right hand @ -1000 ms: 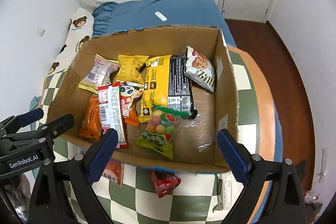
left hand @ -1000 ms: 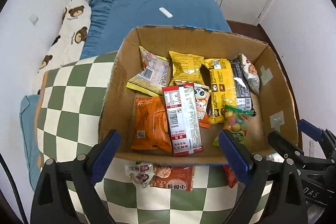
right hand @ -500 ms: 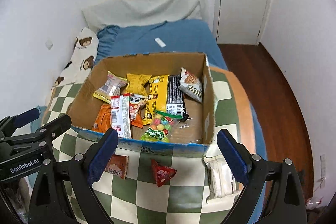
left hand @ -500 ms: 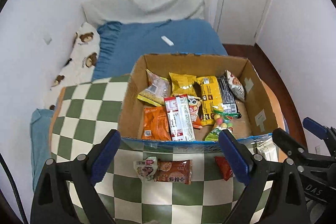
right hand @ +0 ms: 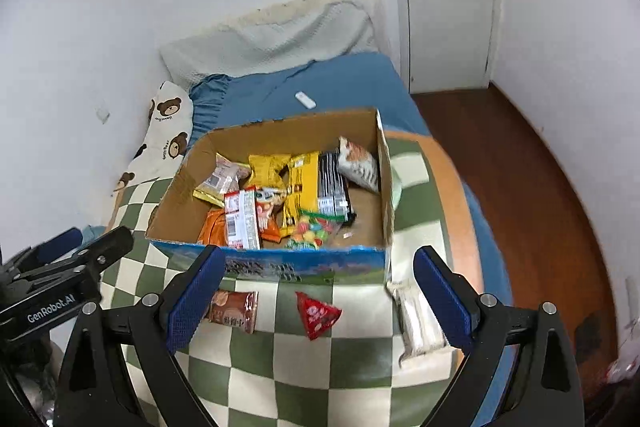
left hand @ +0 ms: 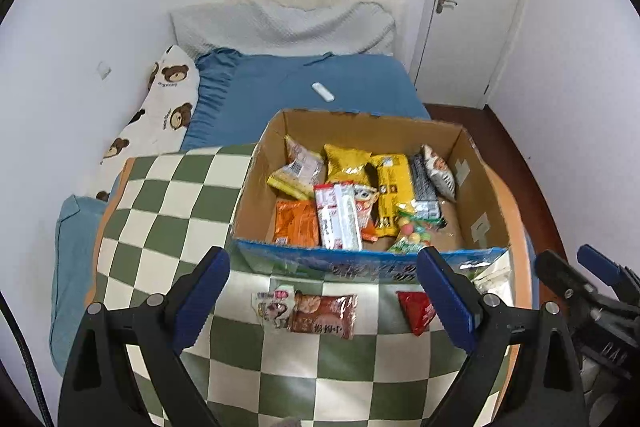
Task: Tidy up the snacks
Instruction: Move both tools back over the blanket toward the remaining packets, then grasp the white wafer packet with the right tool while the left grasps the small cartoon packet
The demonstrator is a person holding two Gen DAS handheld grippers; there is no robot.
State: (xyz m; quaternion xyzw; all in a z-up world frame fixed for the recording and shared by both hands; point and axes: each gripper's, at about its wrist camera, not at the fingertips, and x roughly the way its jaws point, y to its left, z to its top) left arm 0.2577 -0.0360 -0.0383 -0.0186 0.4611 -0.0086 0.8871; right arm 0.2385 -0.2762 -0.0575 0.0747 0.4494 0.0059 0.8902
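Snacks fill the cardboard box (left hand: 256,195) on the checked blanket (left hand: 160,203); through my left camera the left gripper (left hand: 322,295) hangs wide open and empty above a brown packet (left hand: 320,315) and a red packet (left hand: 416,311) lying outside the box. Through my right camera the right gripper (right hand: 316,293) is also spread open, holding nothing, over the red packet (right hand: 316,313), with a white packet (right hand: 416,323) near its right finger.
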